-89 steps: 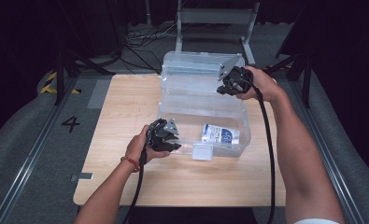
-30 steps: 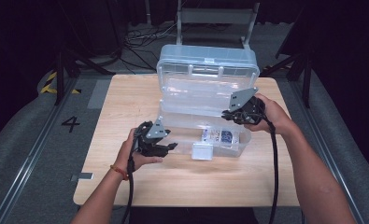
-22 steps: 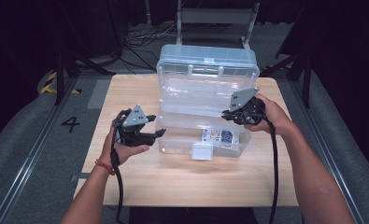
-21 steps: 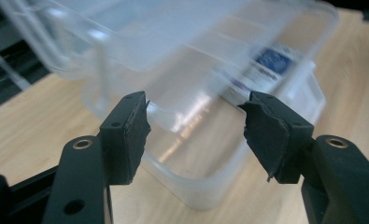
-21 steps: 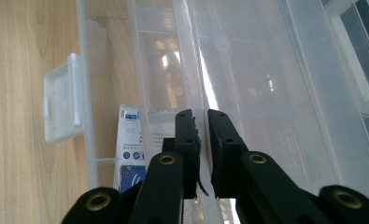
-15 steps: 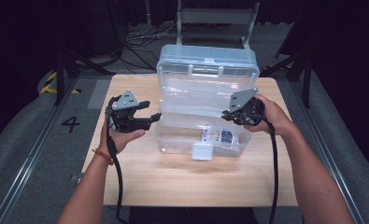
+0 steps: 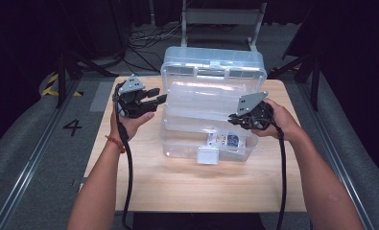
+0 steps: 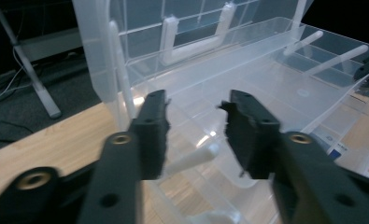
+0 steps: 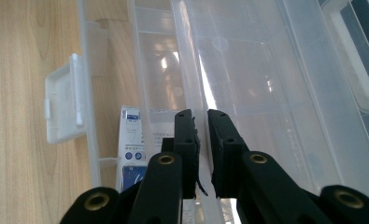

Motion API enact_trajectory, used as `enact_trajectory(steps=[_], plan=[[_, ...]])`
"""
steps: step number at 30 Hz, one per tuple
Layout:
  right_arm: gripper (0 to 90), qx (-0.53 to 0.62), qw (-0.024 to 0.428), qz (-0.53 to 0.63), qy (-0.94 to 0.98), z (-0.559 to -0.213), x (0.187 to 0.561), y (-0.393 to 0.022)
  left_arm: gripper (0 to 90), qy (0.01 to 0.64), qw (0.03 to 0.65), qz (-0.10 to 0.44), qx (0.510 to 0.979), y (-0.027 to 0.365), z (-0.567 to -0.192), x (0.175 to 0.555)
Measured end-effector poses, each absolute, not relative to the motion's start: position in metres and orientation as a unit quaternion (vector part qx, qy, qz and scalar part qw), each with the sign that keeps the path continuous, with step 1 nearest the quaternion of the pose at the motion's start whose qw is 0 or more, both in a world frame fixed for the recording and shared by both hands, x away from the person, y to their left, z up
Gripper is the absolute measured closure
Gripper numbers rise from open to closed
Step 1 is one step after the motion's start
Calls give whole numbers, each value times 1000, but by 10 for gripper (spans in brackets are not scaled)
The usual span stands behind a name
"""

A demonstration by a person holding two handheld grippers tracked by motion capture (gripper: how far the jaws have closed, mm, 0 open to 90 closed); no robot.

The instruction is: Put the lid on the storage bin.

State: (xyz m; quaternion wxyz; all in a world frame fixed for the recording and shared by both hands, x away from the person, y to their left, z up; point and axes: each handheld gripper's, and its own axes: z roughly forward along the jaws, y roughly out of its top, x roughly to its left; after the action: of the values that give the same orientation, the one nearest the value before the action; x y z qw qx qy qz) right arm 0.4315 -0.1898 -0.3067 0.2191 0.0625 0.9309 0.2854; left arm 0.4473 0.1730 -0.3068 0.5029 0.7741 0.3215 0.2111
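A clear plastic box stands on the table with its lid upright behind it. A clear inner tray hangs raised above the box. My right gripper is shut on the tray's thin right-end wall, the pads pinching it. My left gripper points at the tray's left end; its jaws have just been closing and still stand apart. In the left gripper view, the tray's edge shows between the pads, untouched. A blue-and-white packet lies on the box floor.
The box's white latch hangs at its front wall. The wooden table has bare room in front of the box. A metal frame stands behind the table. Grey floor with a "4" mark lies left.
My left gripper rose from the box's front left corner and went up and back to the tray's left end. The right gripper kept still on the tray.
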Motion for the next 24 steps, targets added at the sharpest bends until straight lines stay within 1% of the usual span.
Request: enact_trajectory(steps=[1,2,3,4,5,9,13,17,24], plan=[[829,63,218,285,931,-307,431,-189,668,315,499,220,777,170,-304,448],[828,64,219,285,931,-307,431,-189,703,315,496,225,777,167,-302,448],[826,64,221,287,930,-307,431,-191,758,312,485,237,782,161,-298,449],[826,64,221,287,930,-307,431,-191,780,312,485,237,782,161,-298,449],[827,64,222,289,929,-308,430,-191,780,309,481,240,785,158,-296,449],[827,65,221,292,928,-310,428,-192,855,294,475,248,792,147,-289,450],[827,61,223,290,929,-312,425,-192,889,294,468,254,794,137,-286,454],[821,62,224,293,928,-314,422,-193,887,295,470,245,795,130,-288,455],[817,60,228,289,928,-318,417,-195,894,286,463,252,800,120,-289,447]])
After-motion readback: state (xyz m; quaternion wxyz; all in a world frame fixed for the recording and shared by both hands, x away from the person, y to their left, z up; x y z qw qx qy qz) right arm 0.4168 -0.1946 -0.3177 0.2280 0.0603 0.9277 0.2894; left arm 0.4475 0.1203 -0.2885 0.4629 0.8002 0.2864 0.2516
